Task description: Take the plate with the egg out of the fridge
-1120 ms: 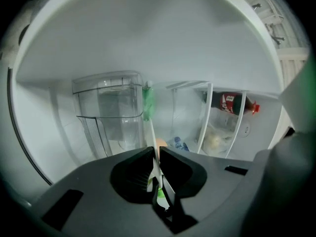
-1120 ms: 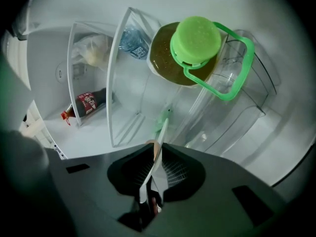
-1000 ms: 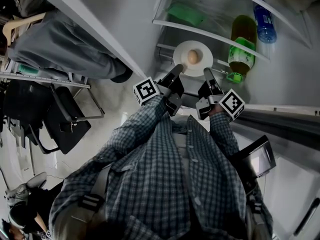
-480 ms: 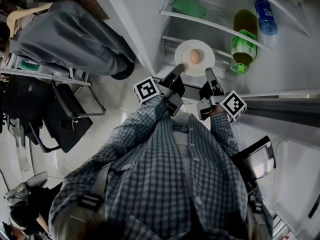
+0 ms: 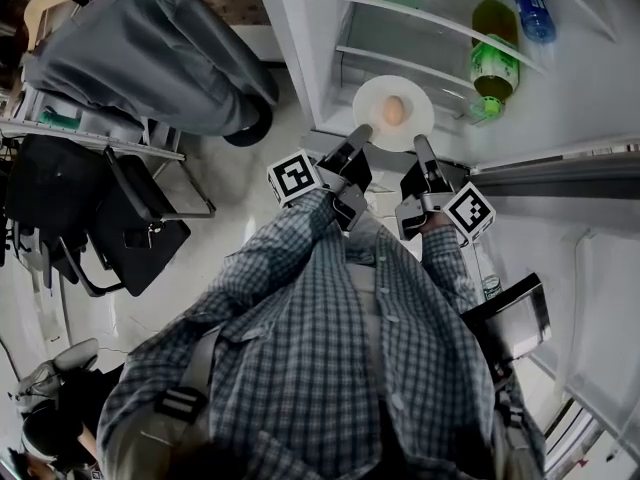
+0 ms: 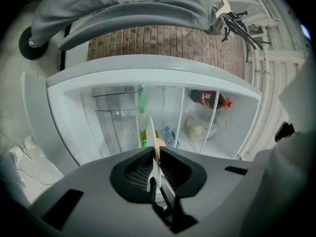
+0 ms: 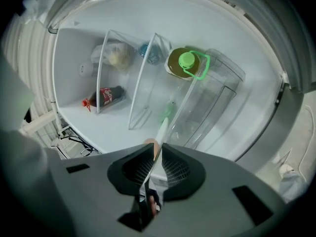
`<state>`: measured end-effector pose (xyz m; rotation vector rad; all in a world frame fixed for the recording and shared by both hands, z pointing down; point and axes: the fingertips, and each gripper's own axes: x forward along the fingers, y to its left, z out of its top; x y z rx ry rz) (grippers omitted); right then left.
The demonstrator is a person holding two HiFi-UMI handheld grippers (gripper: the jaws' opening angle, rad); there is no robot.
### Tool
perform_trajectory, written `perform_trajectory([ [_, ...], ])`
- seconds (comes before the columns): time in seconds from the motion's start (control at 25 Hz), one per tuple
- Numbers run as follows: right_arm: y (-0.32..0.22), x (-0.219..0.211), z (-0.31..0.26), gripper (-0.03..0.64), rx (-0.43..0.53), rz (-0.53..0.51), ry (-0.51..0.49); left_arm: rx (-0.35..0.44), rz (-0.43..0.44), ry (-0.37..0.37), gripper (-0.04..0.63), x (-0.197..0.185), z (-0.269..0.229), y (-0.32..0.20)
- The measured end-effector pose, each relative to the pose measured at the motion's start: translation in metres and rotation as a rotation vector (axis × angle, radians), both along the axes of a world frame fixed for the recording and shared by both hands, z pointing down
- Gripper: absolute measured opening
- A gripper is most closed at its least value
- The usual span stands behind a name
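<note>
Your left tongs (image 5: 357,140) are clamped on the near-left rim of the round white plate (image 5: 372,103). Your right tongs (image 5: 420,146) are clamped on its near-right rim. Each gripper view shows the plate edge-on, pinched tight between the jaws. The brown egg (image 5: 393,112) sits at the plate's middle. You hold the plate at the mouth of the open white fridge (image 5: 318,58), just in front of its clear shelves. To the plate's right, inside the fridge, sits a green-capped bottle of yellowish drink (image 5: 492,53), with a blue bottle (image 5: 527,8) beyond it.
</note>
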<state>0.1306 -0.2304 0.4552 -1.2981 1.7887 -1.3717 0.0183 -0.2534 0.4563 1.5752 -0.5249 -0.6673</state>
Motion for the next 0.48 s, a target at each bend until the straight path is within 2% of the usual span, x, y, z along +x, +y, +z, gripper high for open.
perform_trajectory([
  [0.48,0.059,-0.014,0.006,0.057,-0.027,0.057,0.023,0.016,0.044,0.007,0.049,-0.013,-0.003,0.053],
])
